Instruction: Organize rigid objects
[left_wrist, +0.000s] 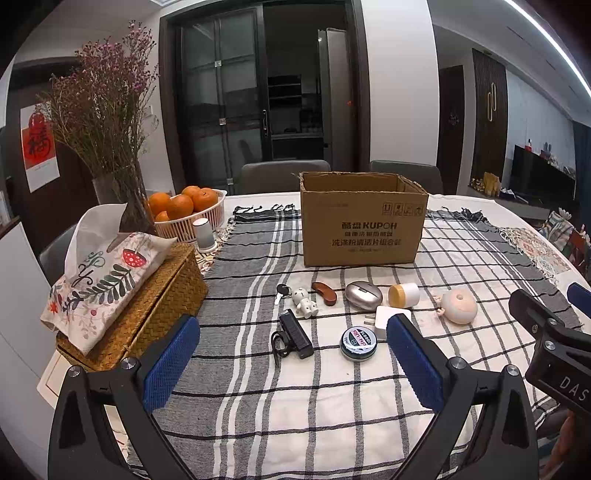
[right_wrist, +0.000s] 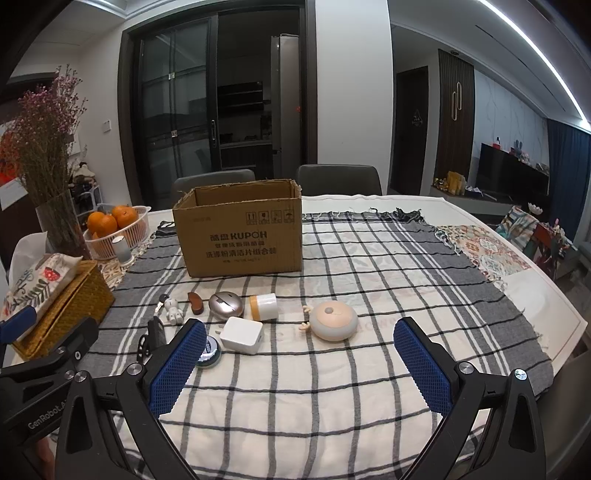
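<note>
An open cardboard box (left_wrist: 364, 221) (right_wrist: 242, 232) stands on the checked cloth. In front of it lie small rigid objects: a key (left_wrist: 281, 291), a white figurine (left_wrist: 304, 302), a brown wooden piece (left_wrist: 325, 293), a silver oval case (left_wrist: 364, 294), a white and yellow jar (left_wrist: 403, 294), a pink round object (left_wrist: 459, 305) (right_wrist: 334, 319), a white plug adapter (left_wrist: 388, 317) (right_wrist: 242, 335), a round tin (left_wrist: 357, 342) and a black clip light (left_wrist: 293, 339). My left gripper (left_wrist: 293, 338) is open and empty, above the near cloth. My right gripper (right_wrist: 299, 338) is open and empty.
A wicker tissue box with a floral cover (left_wrist: 122, 295) stands at the left. Behind it are a basket of oranges (left_wrist: 188, 216), a small white cylinder (left_wrist: 204, 234) and a vase of dried flowers (left_wrist: 122, 192). Two chairs (left_wrist: 284, 175) stand behind the table.
</note>
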